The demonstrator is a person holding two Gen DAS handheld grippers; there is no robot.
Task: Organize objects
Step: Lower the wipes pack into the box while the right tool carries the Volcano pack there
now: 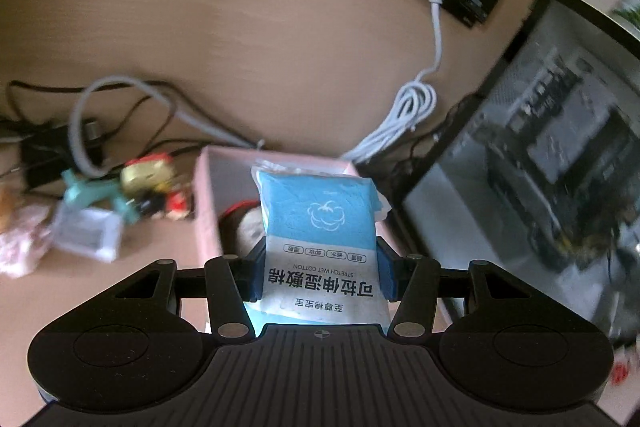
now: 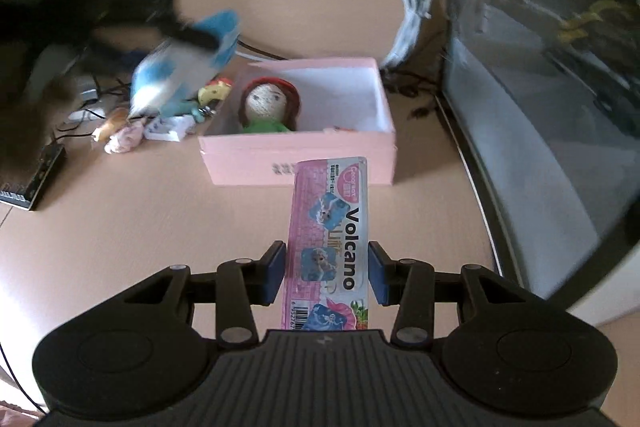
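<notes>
Dim, warm indoor light; source cannot be determined. Heavy fisheye bending at all edges. Motion blur smears small toys (image 1: 120, 195) at 9 o'clock; left gripper (image 2: 188, 39) at 10 o'clock is streaked.

A blue-and-white cotton pack (image 1: 322, 239), printed with a cloud-like drawing and "STRETCH WET COTTON", is clamped between the left tool's pads above the pink box (image 2: 298, 155). The box is open-topped and sits on the tabletop, with a doll (image 2: 267, 107) with a red hat and green top lying inside. A pink "Volcano" tube box (image 2: 327, 243) is held lengthwise in the right tool, its far end just before the box's near wall. Small toys (image 2: 160, 123) lie left of the box.
</notes>
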